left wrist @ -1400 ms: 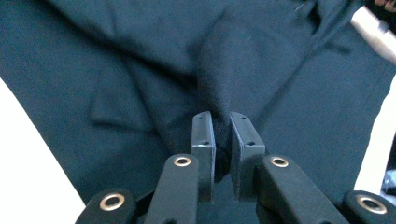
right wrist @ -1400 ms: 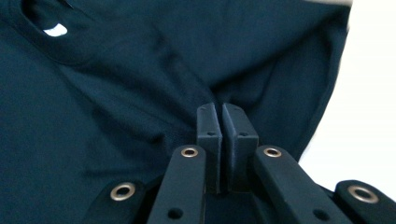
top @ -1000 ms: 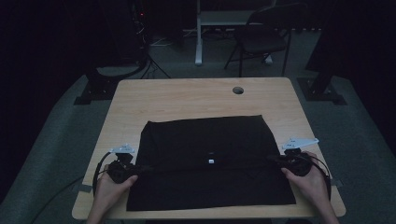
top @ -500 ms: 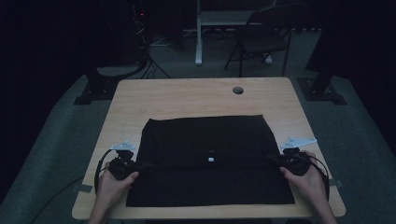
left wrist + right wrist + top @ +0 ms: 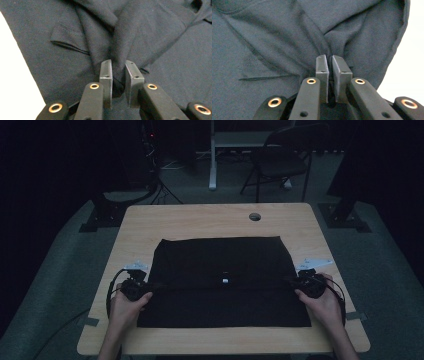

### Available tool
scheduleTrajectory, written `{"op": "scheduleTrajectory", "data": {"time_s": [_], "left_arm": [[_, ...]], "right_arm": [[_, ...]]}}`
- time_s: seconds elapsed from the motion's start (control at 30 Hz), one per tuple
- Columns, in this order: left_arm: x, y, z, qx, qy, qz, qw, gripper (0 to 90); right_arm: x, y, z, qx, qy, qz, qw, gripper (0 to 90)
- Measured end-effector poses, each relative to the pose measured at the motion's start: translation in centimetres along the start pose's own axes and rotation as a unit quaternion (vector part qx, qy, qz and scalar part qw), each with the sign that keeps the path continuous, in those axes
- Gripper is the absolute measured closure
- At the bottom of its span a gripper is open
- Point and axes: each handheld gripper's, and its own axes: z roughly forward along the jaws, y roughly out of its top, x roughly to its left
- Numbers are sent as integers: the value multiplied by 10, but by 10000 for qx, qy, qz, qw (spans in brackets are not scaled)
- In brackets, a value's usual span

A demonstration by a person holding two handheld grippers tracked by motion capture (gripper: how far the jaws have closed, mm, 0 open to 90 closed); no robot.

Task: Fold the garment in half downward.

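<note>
With the dark garment [image 5: 222, 280] already folded flat on the worktop [image 5: 200, 220], the left hand-held gripper [image 5: 118, 72] and right hand-held gripper [image 5: 330, 66] each clamp its side fold, mid-fold.

The high view looks forward and down on the light wooden tabletop [image 5: 210, 220] from above. Both gripper views sit close behind their jaws, sharing the black folded cloth garment [image 5: 220, 260] at frame centre.
</note>
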Motion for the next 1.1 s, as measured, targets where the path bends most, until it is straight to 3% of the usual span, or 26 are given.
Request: {"op": "scheduleTrajectory", "data": {"time_s": [0.17,0.33,0.4,0.5,0.63,0.77,0.93,1.1], "left_arm": [[4,10,7,-52,161,24,9999,764],[4,13,9,-112,114,16,9999,716],[2,12,9,-121,96,108,9998,651],[-1,11,9,-131,75,222,9996,588],[-5,9,10,-175,-7,252,9995,473],[-11,8,12,-206,-73,324,9992,328],[-17,6,11,-181,98,451,9988,308],[-27,4,12,-170,520,770,9955,296]], "right_arm": [[-8,7,8,-78,-37,106,9999,836],[-13,9,11,-124,17,175,9998,827],[-16,8,10,-163,115,354,9992,728],[-20,6,9,-206,478,510,9973,596],[-17,5,7,-255,443,515,9974,480],[-15,11,-1,-421,368,486,9973,435],[-6,31,-5,-577,400,334,9970,455],[6,58,7,-539,554,206,9968,502]]}}
